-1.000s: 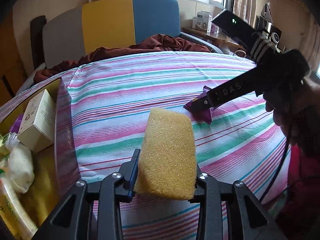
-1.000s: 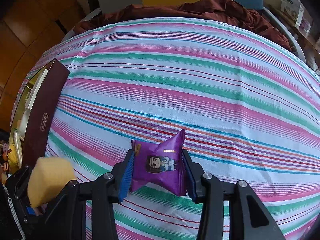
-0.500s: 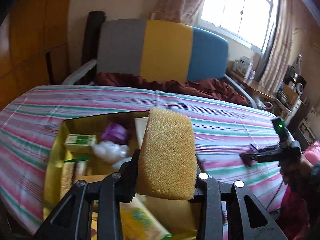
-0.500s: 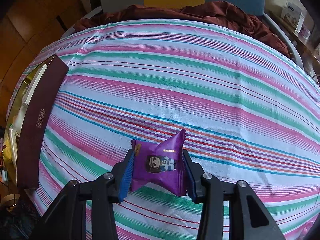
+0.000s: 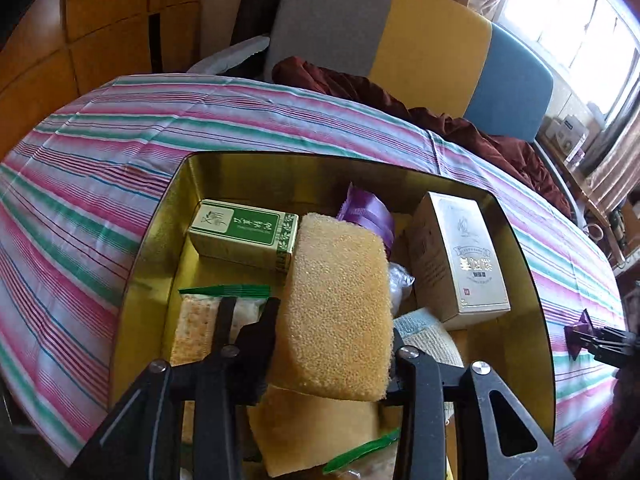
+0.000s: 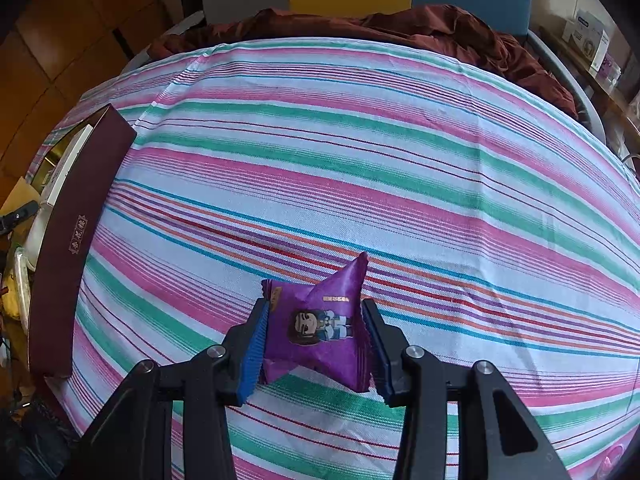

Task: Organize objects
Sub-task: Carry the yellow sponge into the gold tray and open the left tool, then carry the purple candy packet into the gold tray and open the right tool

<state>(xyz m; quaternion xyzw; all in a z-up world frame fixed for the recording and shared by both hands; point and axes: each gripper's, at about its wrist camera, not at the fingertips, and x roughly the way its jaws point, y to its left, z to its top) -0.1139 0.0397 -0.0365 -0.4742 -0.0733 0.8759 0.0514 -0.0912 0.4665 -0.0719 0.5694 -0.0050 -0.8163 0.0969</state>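
My left gripper (image 5: 332,344) is shut on a yellow sponge (image 5: 336,300) and holds it over the gold-lined box (image 5: 160,240), which lies on the striped tablecloth. My right gripper (image 6: 316,344) is shut on a purple snack packet (image 6: 320,328) just above the tablecloth; it also shows at the right edge of the left wrist view (image 5: 588,338). The box shows at the left in the right wrist view by its dark maroon side (image 6: 76,240).
Inside the box lie a green and white carton (image 5: 244,234), a silver carton (image 5: 460,252), a purple packet (image 5: 368,210), a cracker pack (image 5: 196,320) and another sponge (image 5: 320,432). A maroon cloth (image 6: 400,28) and a multicoloured chair (image 5: 400,40) are behind the table.
My left gripper has swung left with the sponge, from above the bare cloth to above the box, and has come down closer to its contents. My right gripper has stayed put with the purple packet.
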